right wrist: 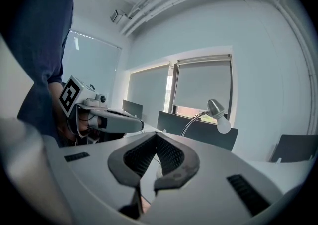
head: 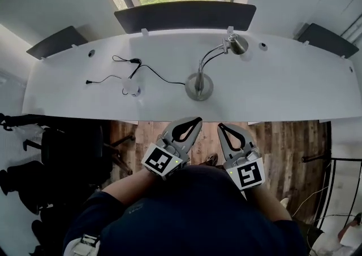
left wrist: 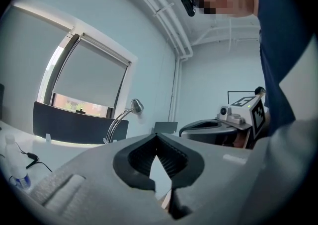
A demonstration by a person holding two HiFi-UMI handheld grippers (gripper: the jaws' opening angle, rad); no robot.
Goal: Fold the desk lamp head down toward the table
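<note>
So, both grippers first. The left gripper (head: 196,121) had its jaws pressed together with nothing in them, and its own view showed the same thing, pads meeting at the tip (left wrist: 157,139) and only air beyond. The right gripper (head: 221,127) was the same: jaws together and empty, confirmed in its own view (right wrist: 156,138). They sat side by side, tucked in close to the person's body and hanging over the wooden floor (head: 283,142), short of the counter's (head: 294,85) front edge. Neither was over the counter at all.

Task-wise, I'd say basically nothing was done. The desk lamp (head: 199,86) stood untouched, with its round base near the middle of the counter, a bit closer to the front edge. Its curved neck arched up and to the right, and the lamp head (head: 238,43) was raised near the back edge. From the gripper views the head (right wrist: 217,109) clearly sat high, well above the counter surface, so it wasn't folded.

Relative to the grippers, the lamp was straight ahead across the front edge and well apart from both. The base lined up roughly between the two tips. A black cable (head: 148,70) trailed off to the left of the base.

My guess at what's left is everything: reach in, grab the head or neck, and bend it down.
</note>
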